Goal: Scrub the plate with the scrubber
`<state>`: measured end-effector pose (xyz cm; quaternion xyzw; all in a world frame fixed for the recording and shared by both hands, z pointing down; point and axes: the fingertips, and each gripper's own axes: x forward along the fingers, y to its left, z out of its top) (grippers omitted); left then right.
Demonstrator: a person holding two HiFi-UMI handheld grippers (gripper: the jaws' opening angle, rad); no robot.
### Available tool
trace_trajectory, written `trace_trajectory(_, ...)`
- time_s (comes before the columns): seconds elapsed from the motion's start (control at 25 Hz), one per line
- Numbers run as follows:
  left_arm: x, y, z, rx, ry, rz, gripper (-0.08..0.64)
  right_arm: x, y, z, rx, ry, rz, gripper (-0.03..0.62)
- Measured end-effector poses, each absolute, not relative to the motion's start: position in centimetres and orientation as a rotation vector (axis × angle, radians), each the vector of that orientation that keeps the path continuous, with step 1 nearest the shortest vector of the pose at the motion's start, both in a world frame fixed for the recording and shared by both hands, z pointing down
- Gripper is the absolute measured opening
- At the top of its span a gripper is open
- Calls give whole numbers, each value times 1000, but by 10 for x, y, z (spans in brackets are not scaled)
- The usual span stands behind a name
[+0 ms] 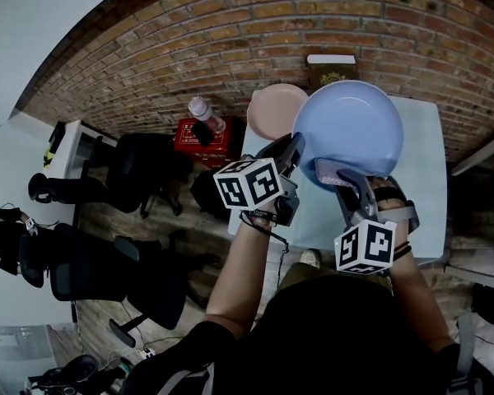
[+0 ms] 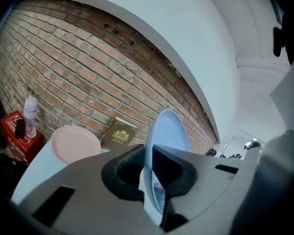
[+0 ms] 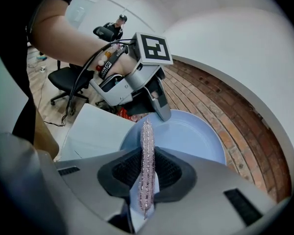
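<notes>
A light blue plate (image 1: 350,126) is lifted above the table, tilted up toward me. My left gripper (image 1: 290,156) is shut on its left rim; in the left gripper view the blue plate (image 2: 167,131) stands edge-on between the dark pads. My right gripper (image 1: 339,171) is shut on a thin pinkish sparkly scrubber (image 3: 146,160), which stands on edge between the pads. The scrubber's tip reaches the lower edge of the blue plate (image 3: 186,136). In the right gripper view the left gripper (image 3: 162,112) clamps the plate's far rim.
A pink plate (image 1: 277,109) lies on the pale table (image 1: 420,179) at its back left. A brown book (image 1: 330,70) leans on the brick wall. A red box with a bottle (image 1: 206,118) stands left of the table. Office chairs fill the floor at left.
</notes>
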<state>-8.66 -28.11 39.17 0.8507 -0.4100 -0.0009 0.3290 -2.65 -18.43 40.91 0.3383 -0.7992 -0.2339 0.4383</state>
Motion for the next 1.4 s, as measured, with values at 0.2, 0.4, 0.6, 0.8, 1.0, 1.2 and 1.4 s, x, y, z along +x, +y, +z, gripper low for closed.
trace_trajectory(0.2, -77, -271, 397, 2235, -1048, 30, 49, -24, -189, 401, 890, -1989, -602, 84)
trace_trajectory(0.4, -69, -260, 403, 2247, -1022, 70, 49, -10, -202, 386, 980, -1971, -618, 84)
trace_trajectory(0.6, -64, -246, 413, 2257, -991, 118, 49, 0, -210, 380, 1029, -1944, -630, 84)
trace_trajectory(0.8, -63, -237, 418, 2240, -975, 125, 51, 14, -218, 376, 1080, -1906, -620, 84)
trace_trajectory(1.0, -67, -237, 419, 2222, -972, 103, 51, 36, -228, 373, 1138, -1861, -602, 85)
trace_trajectory(1.2, -73, -244, 418, 2194, -990, 54, 52, 49, -226, 381, 1135, -1852, -576, 84)
trace_trajectory(1.4, -68, -252, 417, 2193, -991, 43, 55, 28, -212, 396, 1028, -1912, -572, 84)
